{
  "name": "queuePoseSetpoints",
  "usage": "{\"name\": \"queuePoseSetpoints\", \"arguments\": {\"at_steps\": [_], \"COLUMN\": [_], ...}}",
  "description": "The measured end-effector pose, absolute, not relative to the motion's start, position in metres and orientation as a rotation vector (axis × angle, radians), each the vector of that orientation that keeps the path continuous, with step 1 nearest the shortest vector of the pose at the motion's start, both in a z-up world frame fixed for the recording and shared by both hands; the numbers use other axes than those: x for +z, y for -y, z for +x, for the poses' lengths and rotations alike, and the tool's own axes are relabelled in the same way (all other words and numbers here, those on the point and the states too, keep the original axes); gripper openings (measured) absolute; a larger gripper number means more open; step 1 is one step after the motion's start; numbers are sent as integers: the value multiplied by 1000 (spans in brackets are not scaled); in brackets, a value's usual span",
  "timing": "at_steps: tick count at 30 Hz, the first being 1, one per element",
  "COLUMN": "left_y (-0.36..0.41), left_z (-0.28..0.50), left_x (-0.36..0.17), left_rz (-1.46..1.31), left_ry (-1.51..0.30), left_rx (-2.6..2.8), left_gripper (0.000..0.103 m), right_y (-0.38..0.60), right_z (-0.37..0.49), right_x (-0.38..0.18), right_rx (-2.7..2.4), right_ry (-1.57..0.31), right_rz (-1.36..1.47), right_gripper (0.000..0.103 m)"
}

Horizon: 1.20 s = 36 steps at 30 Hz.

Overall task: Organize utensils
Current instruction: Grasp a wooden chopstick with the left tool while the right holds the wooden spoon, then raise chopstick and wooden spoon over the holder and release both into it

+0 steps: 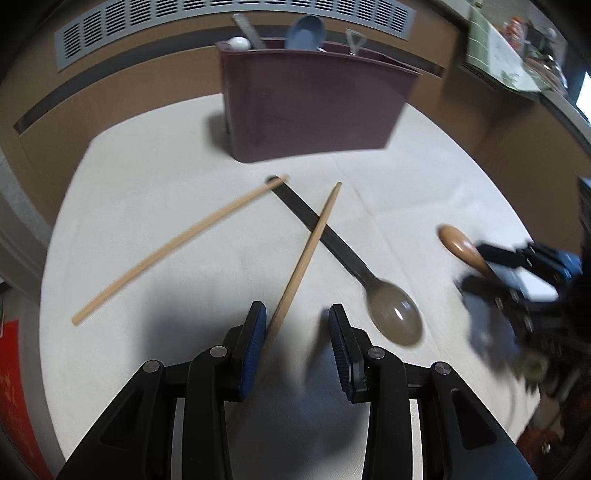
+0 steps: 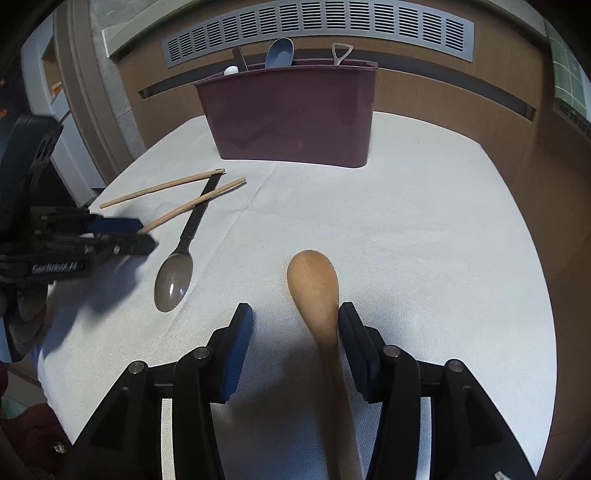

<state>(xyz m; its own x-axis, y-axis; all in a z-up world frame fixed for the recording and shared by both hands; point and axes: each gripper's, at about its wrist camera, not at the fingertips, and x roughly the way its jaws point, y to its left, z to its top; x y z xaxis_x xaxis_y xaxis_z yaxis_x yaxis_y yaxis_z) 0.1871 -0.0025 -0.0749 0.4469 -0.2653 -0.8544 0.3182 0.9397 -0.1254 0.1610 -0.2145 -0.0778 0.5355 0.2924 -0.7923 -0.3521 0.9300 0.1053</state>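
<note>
A maroon utensil holder point(image 1: 314, 107) point(image 2: 291, 110) stands at the table's far side with a blue spoon point(image 1: 306, 33) and other utensils in it. Two wooden chopsticks lie on the white cloth; one chopstick point(image 1: 303, 254) runs between my left gripper's point(image 1: 297, 325) open fingers, by the left pad. The other chopstick point(image 1: 177, 247) lies to the left. A dark spoon point(image 1: 395, 317) point(image 2: 175, 273) lies across them. A wooden spoon point(image 2: 317, 291) point(image 1: 461, 247) lies between my right gripper's point(image 2: 295, 321) open fingers, close to the right pad.
The white cloth point(image 2: 424, 240) covers a round table. A brown wall panel with a grey vent grille point(image 2: 317, 29) stands behind the holder. The left gripper shows in the right wrist view point(image 2: 118, 236), the right gripper in the left wrist view point(image 1: 517, 273).
</note>
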Motion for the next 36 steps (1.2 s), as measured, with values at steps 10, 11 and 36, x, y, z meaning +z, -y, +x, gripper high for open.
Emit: {"name": "queuePoseSetpoints", "arguments": {"at_steps": [10, 11, 36], "left_y": [20, 23, -27], "left_z": [198, 205, 182], "left_x": [-72, -72, 27], "left_rz": [99, 113, -269], "left_ry": [-1074, -1085, -828], "left_rx": [-394, -399, -395], "left_gripper": [23, 23, 6], "right_y": [219, 220, 251], "right_z": [171, 170, 158], "right_x": [-78, -78, -28], "right_rx": [355, 355, 331], "right_ry": [-915, -914, -786], "right_rz": [-70, -64, 127], "right_gripper": [25, 25, 24]}}
